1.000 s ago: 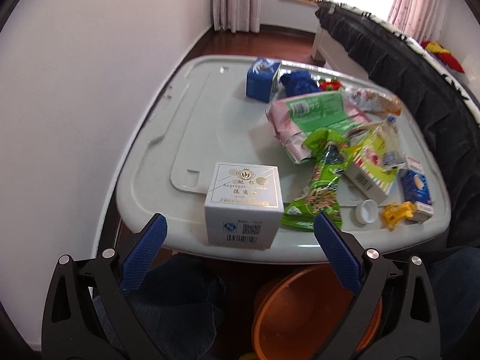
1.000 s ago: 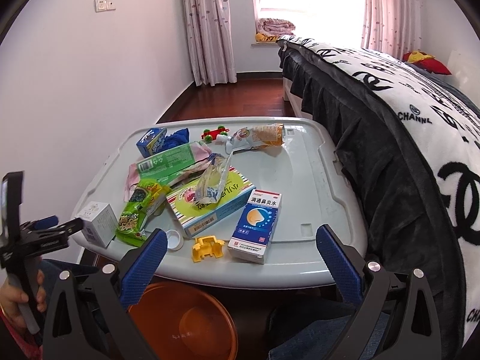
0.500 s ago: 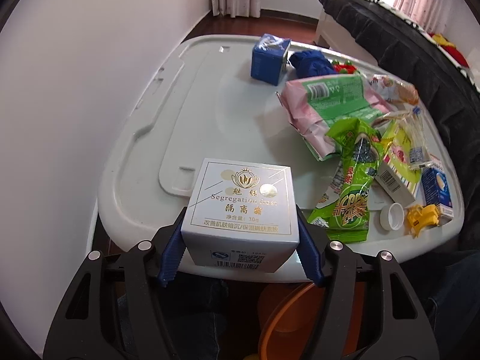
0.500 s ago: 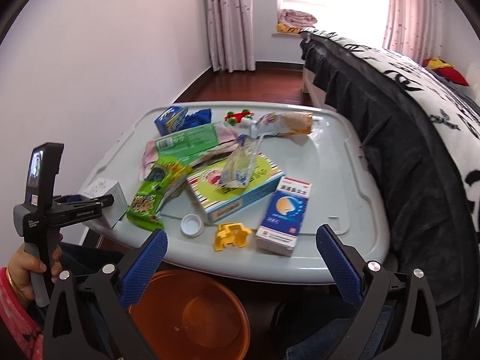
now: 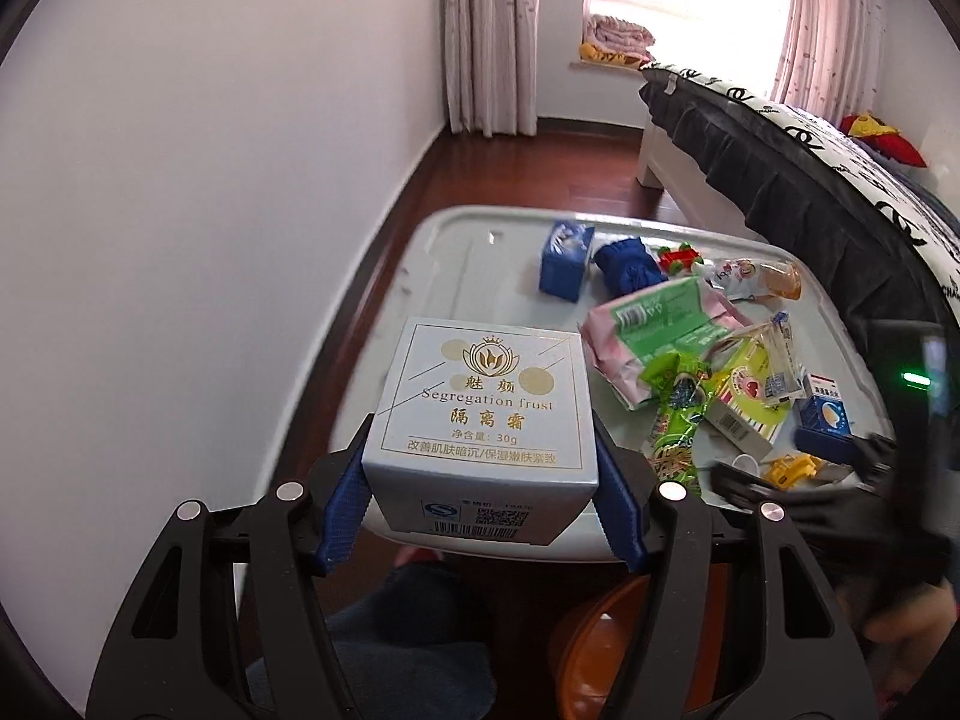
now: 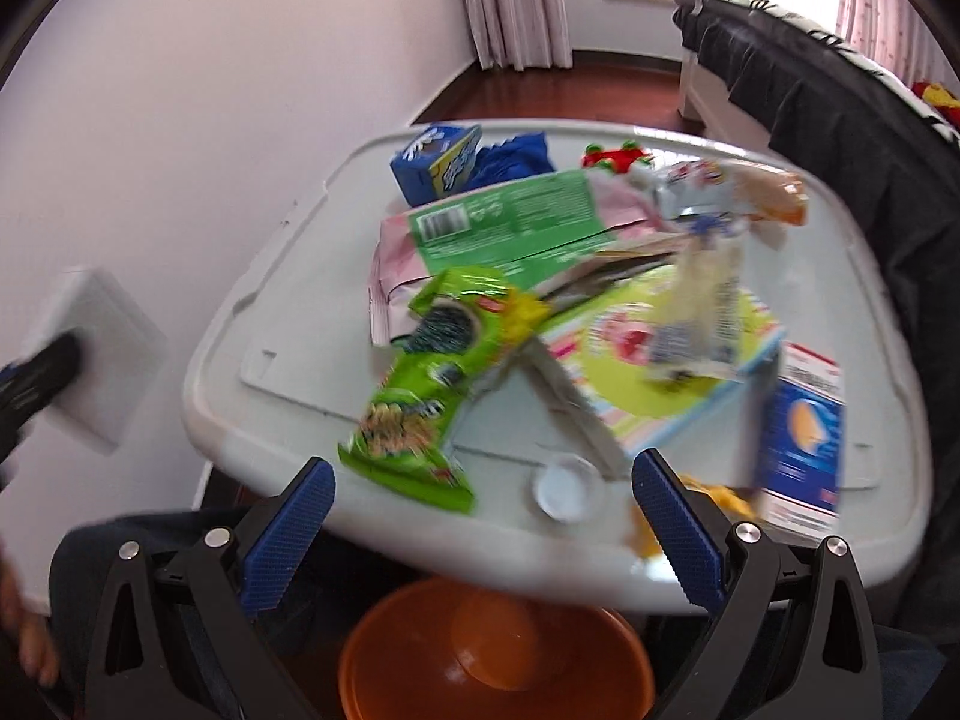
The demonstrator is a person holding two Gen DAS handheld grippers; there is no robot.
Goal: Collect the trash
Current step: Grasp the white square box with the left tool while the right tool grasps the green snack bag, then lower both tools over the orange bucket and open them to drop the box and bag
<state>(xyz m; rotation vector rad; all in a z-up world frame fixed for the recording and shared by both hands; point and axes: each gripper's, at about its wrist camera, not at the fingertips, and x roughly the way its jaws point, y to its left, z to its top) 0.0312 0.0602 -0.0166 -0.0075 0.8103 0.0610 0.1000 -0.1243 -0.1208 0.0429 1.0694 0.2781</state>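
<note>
Left gripper (image 5: 480, 483): fingers clamped on the white box — blue pads pressed flat to both its sides, having just closed in on it.
White box (image 5: 483, 414): up off the table, held in front of its near-left corner; the top reads "Segregation frost" under a gold crown-and-lotus emblem, with "30g" below and a barcode and QR code on the front face.
Right gripper (image 6: 480, 513): fingers spread wide, nothing between them, poised over the table's near edge with the bottle cap and the tail of the green bag just ahead.
Green snack bag (image 6: 438, 372): lying at an angle near the front edge, lettering too blurred to read.
Bottle cap (image 6: 564, 487): white, just beside the bag.
Blue-and-white carton (image 6: 801, 444): at the front right, red stripe on top; print unreadable.
Pink pack with green label (image 6: 510, 222): mid-table, barcode showing, text too small.
Blue box (image 6: 435, 162): at the far side, beside a blue wrapper.
Table (image 6: 288, 276): pale grey plastic top, litter crowded to the right half.
Orange basin (image 6: 498, 654): on the floor under the front edge — right below the right gripper.
Bed (image 5: 798, 168): alongside the table, black-and-white cover printed with interlocked-C logos.
</note>
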